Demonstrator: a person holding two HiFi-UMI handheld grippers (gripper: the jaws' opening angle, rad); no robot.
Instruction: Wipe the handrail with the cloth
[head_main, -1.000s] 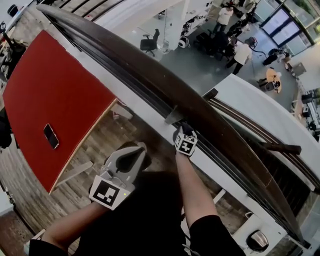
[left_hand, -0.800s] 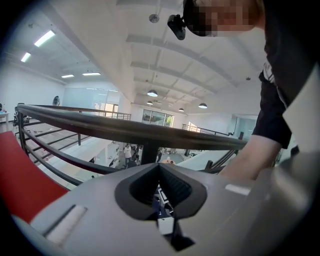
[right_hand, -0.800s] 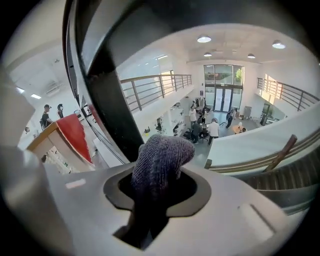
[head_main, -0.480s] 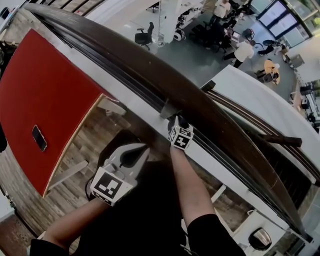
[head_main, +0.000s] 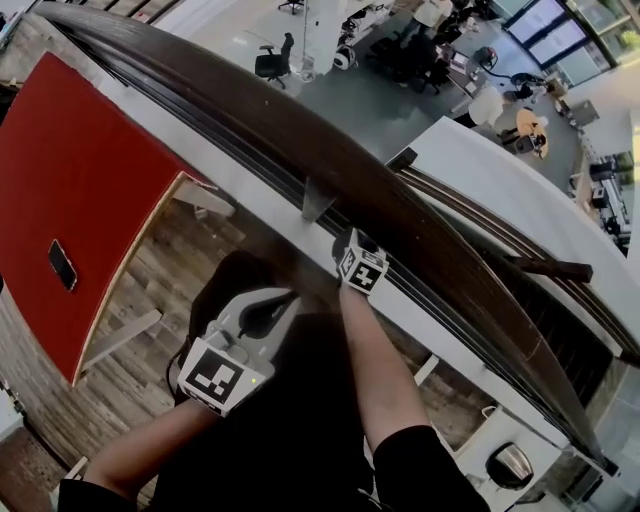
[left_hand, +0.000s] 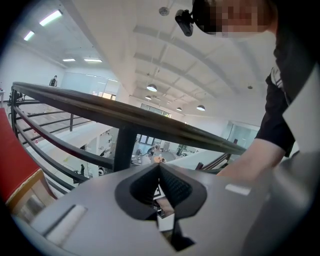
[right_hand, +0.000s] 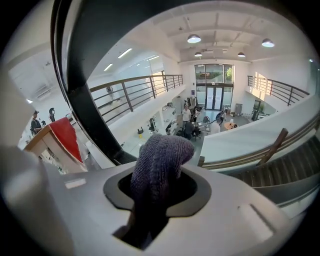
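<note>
The left tongs (head_main: 280, 302) sit closed on nothing near the person's body, while the right tongs (head_main: 352, 242) pinch a grey cloth (right_hand: 161, 159) that pokes forward just under the dark handrail (head_main: 300, 140), whose long axis runs from far left to near right.

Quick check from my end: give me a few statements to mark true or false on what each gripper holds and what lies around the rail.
The right gripper is shut on the cloth. True.
The left gripper grips the handrail. False: its jaws are together on nothing, apart from the rail.
A phone lies on the red tabletop. True.
The cloth is white. False: it is dark grey-purple.
</note>
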